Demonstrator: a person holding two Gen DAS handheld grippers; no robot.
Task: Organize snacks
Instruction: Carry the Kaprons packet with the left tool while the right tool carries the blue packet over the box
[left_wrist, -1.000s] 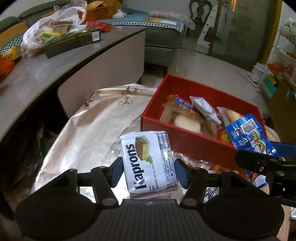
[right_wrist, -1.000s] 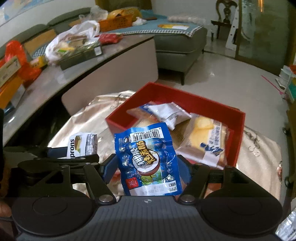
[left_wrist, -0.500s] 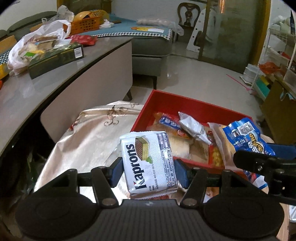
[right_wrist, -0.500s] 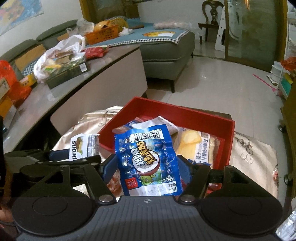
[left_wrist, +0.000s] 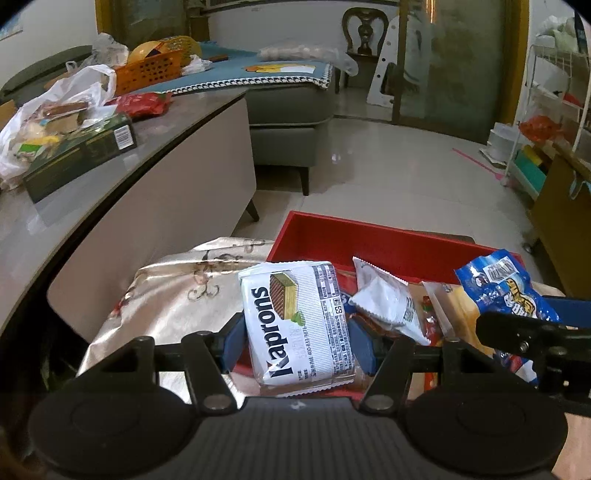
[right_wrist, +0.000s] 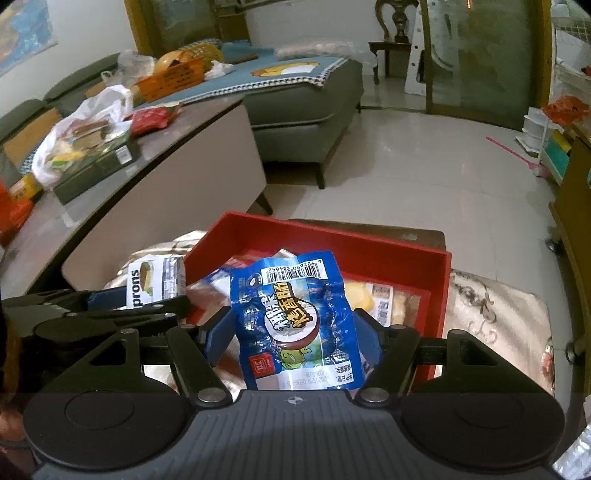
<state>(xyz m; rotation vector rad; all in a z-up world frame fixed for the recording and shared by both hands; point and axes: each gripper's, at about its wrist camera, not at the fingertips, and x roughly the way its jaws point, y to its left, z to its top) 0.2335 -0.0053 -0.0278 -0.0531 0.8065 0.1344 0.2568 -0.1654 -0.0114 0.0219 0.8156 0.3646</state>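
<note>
Red box (right_wrist: 441, 291) waits below: the left gripper (left_wrist: 297, 334) clamps the Kaprons wafer pack (left_wrist: 297, 321), the right gripper (right_wrist: 291, 332) the blue sausage packet (right_wrist: 295, 317). This looks like the delivery step; next, lower each over the box and release.

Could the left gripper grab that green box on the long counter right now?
Probably not: the left gripper is already clamped on the Kaprons wafer pack, and the green box lies well off to its left.

Domestic living room. A grey sofa (left_wrist: 284, 136) with a blue throw, a carved wooden chair (left_wrist: 364, 29) by the far wall, glossy tiled floor (left_wrist: 406, 166) and a long desk (left_wrist: 110, 177) strewn with shopping bags (plus an orange basket (left_wrist: 147, 72)) indicate a home.
</note>
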